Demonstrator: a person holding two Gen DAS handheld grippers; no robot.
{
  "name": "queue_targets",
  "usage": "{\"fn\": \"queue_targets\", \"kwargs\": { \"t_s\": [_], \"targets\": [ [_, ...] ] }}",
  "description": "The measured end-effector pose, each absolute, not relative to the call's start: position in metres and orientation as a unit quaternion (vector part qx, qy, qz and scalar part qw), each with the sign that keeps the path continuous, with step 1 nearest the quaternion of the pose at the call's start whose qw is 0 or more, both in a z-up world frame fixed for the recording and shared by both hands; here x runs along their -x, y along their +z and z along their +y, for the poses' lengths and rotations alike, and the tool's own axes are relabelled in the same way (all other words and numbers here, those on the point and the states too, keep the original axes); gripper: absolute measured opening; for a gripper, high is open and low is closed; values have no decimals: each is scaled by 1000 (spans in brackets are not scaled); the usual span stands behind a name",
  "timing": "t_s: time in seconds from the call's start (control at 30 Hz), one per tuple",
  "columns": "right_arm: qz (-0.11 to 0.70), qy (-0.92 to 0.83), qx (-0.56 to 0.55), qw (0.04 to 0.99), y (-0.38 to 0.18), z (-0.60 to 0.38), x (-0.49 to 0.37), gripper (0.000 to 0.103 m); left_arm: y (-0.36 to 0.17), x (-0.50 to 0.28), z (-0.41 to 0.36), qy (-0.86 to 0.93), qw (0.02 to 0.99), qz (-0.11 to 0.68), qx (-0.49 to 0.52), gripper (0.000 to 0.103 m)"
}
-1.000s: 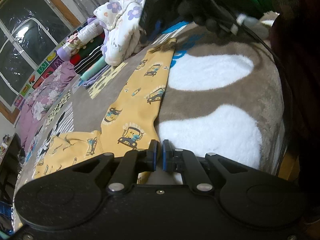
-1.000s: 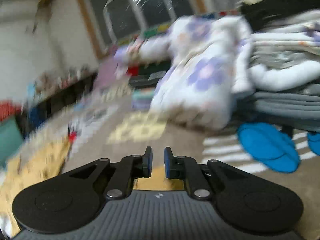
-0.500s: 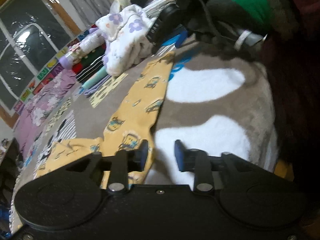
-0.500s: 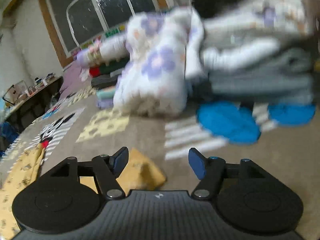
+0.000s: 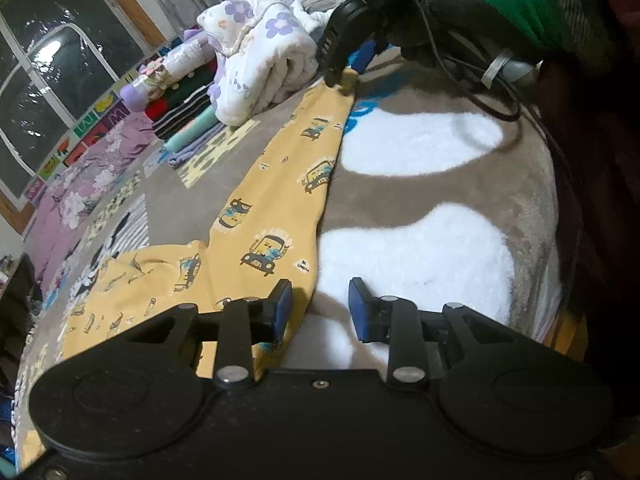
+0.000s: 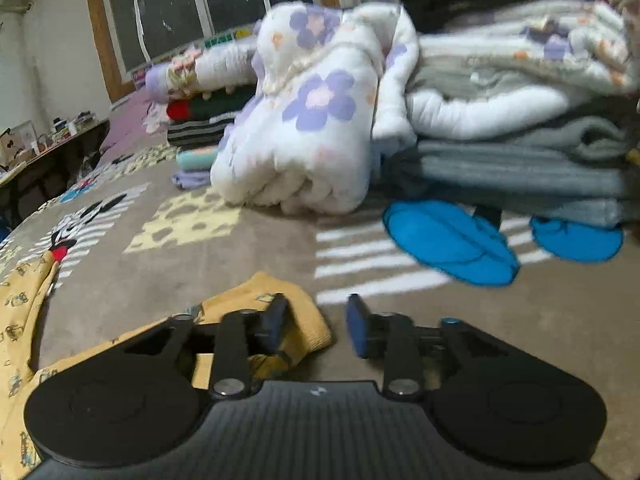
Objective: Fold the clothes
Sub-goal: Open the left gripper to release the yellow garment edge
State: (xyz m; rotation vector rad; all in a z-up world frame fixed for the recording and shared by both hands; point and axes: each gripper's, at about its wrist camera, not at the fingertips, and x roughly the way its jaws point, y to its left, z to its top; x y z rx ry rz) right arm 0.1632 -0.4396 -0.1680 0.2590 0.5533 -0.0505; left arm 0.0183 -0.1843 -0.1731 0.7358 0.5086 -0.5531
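Yellow printed pajama pants (image 5: 280, 184), plush blanket (image 5: 420, 148)

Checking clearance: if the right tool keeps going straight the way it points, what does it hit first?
Probably the grey patterned blanket just past the yellow garment's cuff, which lies by the left finger. The right tool angles downward, jaws closing with nothing gripped. The blue shape printed on the blanket lies further on; depth is unclear.

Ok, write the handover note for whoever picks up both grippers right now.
Left hand-held gripper: open, nothing held, at the edge of the yellow car-print cotton garment.
Right hand-held gripper: jaws closing, empty, its left pad over the garment's ribbed cuff.
The garment lies stretched out long on the brown plush blanket.
Done: laid out and released.
Left: all folds, then stack it.
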Motion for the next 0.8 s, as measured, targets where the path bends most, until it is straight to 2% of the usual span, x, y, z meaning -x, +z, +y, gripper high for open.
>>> {"fn": "queue_targets", "kwargs": {
  "t_s": [0.03,0.2,0.27,0.43,0.5,0.57,0.7,0.77,0.8],
  "targets": [
    [268,-29,-128,954,-167,-440,-163,46,-169,-19,-182,-269,865,246,-345,30],
    [220,-32,-130,966,-151,-441,-153,47,-152,-27,-165,-252,895,241,-278,30],
    [208,-28,-127,969,-147,-438,-151,48,-160,-34,-163,-254,888,266,-276,31],
    [237,-53,-104,964,-155,-432,-159,44,-166,-24,-164,-281,869,263,-312,31],
    [224,-85,-142,960,-154,-447,-154,44,-159,-25,-159,-291,872,267,-290,32],
    [205,-85,-157,962,-151,-453,-148,43,-154,-24,-155,-302,873,269,-274,41],
    [184,-16,-156,970,-146,-441,-143,40,-147,-30,-148,-304,878,268,-256,41],
    [222,51,-142,963,-151,-421,-150,40,-143,-36,-143,-303,882,271,-238,41],
    [270,65,-118,954,-162,-410,-159,38,-140,-38,-140,-304,883,273,-230,41]
  ]
}}
